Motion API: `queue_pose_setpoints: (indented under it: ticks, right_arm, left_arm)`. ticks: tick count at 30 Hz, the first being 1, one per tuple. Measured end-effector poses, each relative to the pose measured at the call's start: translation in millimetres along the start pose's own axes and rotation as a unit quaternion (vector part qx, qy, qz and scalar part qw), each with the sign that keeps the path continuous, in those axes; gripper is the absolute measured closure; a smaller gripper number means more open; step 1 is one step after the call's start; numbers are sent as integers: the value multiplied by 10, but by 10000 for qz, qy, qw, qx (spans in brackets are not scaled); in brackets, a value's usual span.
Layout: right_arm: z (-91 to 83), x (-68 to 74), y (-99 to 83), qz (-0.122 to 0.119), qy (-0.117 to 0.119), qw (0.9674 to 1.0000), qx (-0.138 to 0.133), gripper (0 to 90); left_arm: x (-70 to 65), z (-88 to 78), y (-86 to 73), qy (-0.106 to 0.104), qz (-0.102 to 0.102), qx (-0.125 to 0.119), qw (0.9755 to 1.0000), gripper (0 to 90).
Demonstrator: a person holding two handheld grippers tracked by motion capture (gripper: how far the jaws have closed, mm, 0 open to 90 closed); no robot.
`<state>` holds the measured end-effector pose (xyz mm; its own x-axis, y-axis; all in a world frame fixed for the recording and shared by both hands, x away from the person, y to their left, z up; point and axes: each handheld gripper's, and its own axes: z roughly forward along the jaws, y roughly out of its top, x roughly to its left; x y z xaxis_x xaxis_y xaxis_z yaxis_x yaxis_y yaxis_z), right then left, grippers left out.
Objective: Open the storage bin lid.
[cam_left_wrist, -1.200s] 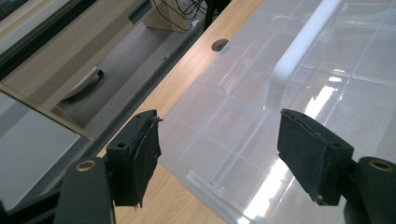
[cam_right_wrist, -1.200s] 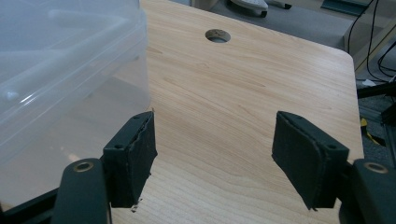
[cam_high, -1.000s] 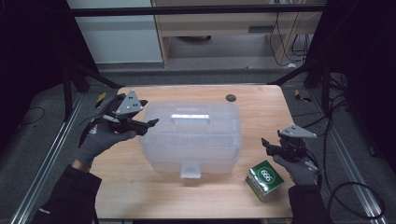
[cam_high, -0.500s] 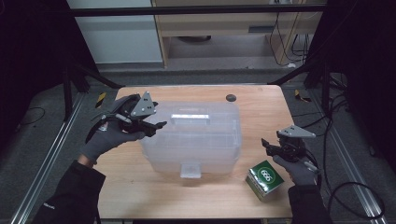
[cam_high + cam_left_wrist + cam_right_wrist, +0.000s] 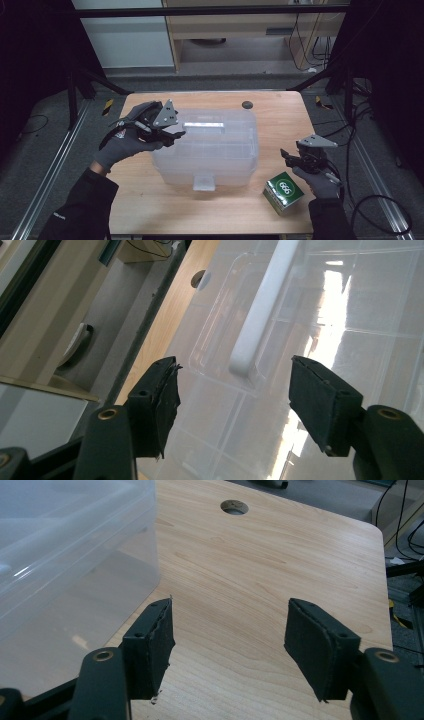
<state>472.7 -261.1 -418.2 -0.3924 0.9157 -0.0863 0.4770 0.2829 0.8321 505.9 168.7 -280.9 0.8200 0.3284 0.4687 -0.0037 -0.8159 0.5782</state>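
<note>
Hovering over the box point(image 5: 215, 145) at mid-bench, the left hand-held gripper point(image 5: 235, 390) is seen spread, its jaws just closing, nothing yet pinched; the handle point(image 5: 260, 310) could be missed if approached off-centre; the right hand-held gripper point(image 5: 230, 635) is held spread beside it.

High view looks down from above; both gripper views sit close, sharing the clear box point(image 5: 210, 145) and the bench point(image 5: 280, 110).
</note>
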Motion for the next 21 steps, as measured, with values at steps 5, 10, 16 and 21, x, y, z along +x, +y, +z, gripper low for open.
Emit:
queue_pose_setpoints:
  ticks: [5,10,16,21]
  right_arm:
    - [5,5,-1,-7,1,10000,18,369]
    - [14,9,-4,-23,6,10000,62,373]
    - [15,11,-4,-8,28,10000,83,375]
    - [14,5,-5,-26,27,9999,96,381]
  left_arm:
    - [-6,38,37,9,188,122,9997,392]
    - [-26,82,75,-22,296,201,9994,423]
    - [-41,128,141,-7,461,295,9985,448]
    - [-48,165,185,10,525,358,9980,475]
